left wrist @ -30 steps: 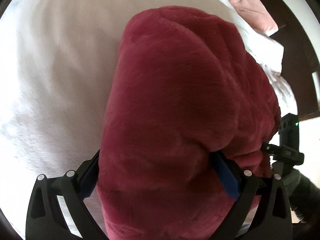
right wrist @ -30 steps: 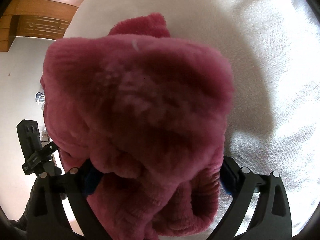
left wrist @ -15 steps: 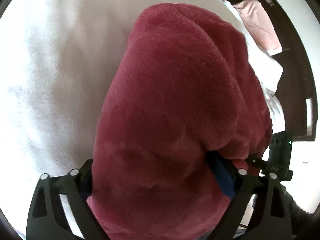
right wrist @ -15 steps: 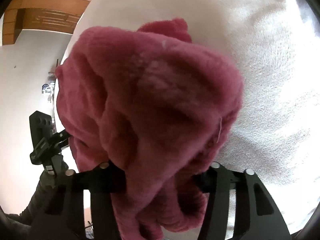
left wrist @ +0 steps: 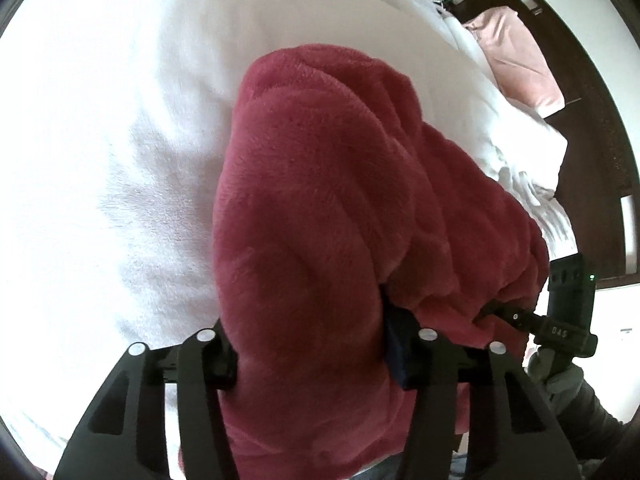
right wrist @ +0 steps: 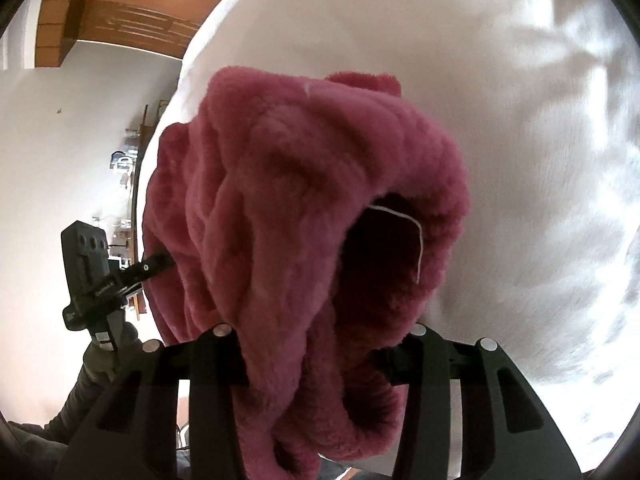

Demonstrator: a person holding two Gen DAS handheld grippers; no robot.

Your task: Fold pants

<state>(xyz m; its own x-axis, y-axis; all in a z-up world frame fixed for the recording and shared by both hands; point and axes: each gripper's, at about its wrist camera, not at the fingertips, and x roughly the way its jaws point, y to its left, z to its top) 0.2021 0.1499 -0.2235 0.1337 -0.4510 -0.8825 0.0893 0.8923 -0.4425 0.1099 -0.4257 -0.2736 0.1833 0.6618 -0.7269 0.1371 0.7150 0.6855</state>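
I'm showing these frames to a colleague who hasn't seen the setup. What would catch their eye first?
The fluffy dark-red pants fill the middle of both wrist views, bunched thickly between the fingers of the left gripper and the right gripper. Behind them spreads a bright white bed cover. A pink pillow lies at the top right of the left view.

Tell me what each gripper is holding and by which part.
Both the left gripper and right gripper clamp bunched folds of the red fleece pants; which part cannot be told.
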